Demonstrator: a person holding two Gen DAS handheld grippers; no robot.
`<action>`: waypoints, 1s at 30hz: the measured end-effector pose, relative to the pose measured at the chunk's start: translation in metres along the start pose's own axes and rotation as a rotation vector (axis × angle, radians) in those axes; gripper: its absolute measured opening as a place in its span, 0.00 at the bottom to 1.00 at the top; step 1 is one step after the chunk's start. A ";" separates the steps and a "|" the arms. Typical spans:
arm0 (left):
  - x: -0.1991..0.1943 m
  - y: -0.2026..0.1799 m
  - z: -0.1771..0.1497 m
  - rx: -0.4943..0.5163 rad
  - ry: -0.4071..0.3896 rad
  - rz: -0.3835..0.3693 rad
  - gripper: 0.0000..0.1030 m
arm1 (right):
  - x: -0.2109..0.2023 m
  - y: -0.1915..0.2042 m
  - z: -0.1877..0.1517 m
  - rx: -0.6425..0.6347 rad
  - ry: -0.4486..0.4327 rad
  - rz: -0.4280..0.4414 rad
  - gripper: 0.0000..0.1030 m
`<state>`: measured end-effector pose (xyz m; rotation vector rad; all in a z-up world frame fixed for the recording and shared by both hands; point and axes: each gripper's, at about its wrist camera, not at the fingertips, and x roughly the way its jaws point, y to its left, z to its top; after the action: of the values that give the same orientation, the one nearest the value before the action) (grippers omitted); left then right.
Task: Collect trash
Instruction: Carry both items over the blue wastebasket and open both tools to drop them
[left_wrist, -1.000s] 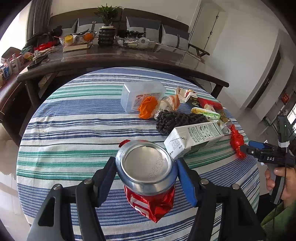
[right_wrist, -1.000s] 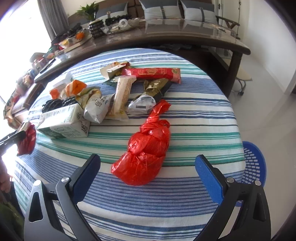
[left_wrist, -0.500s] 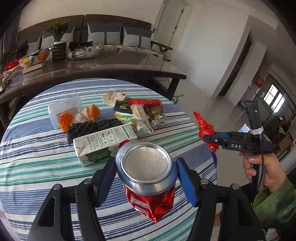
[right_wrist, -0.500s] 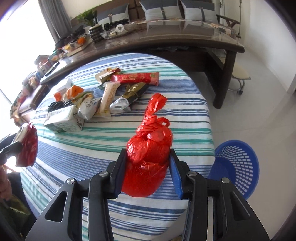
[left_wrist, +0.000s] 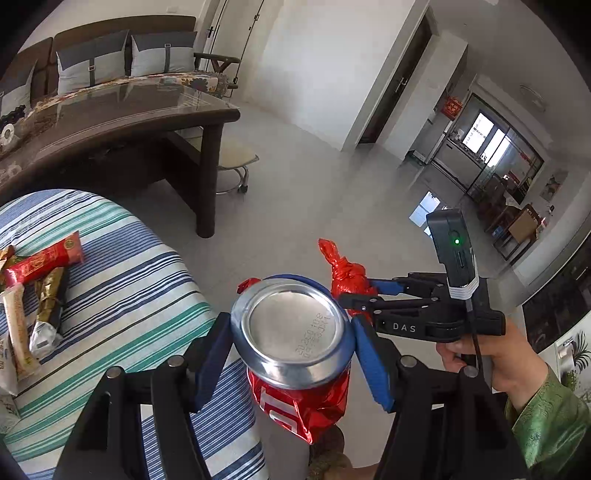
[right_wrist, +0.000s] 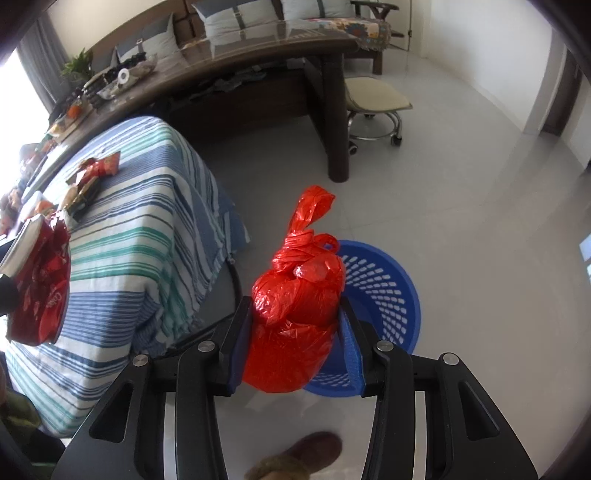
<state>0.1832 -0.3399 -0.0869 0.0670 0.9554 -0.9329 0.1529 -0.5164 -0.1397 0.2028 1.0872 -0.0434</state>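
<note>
My left gripper (left_wrist: 290, 354) is shut on a crushed red soda can (left_wrist: 291, 343), held in the air past the table's edge; the can also shows in the right wrist view (right_wrist: 38, 284). My right gripper (right_wrist: 295, 332) is shut on a knotted red plastic bag (right_wrist: 299, 291), held above the floor just in front of a blue perforated basket (right_wrist: 384, 288). In the left wrist view the right gripper (left_wrist: 364, 295) with the red bag (left_wrist: 345, 271) is just right of the can. The basket's rim (left_wrist: 295, 277) peeks behind the can.
The round table with a striped cloth (right_wrist: 140, 236) is to the left, with wrappers (left_wrist: 37, 280) on it. A dark wooden desk (right_wrist: 258, 62) and a rolling stool (right_wrist: 373, 107) stand behind. A slippered foot (right_wrist: 295, 458) is on the tiled floor.
Both grippers swung right, off the table toward the floor and the blue basket. The right gripper closed on the red bag and lifted it. The left still holds the can.
</note>
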 end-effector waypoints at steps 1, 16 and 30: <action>0.015 -0.004 0.005 0.000 0.011 -0.004 0.65 | 0.007 -0.010 0.000 0.008 0.006 0.004 0.44; 0.151 -0.010 0.020 -0.082 0.133 -0.031 0.65 | 0.065 -0.086 -0.001 0.050 0.067 0.013 0.45; 0.128 -0.013 0.031 -0.099 0.059 0.029 0.71 | 0.044 -0.101 -0.001 0.058 -0.045 -0.053 0.85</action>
<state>0.2246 -0.4448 -0.1564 0.0247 1.0517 -0.8599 0.1589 -0.6125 -0.1939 0.2244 1.0472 -0.1268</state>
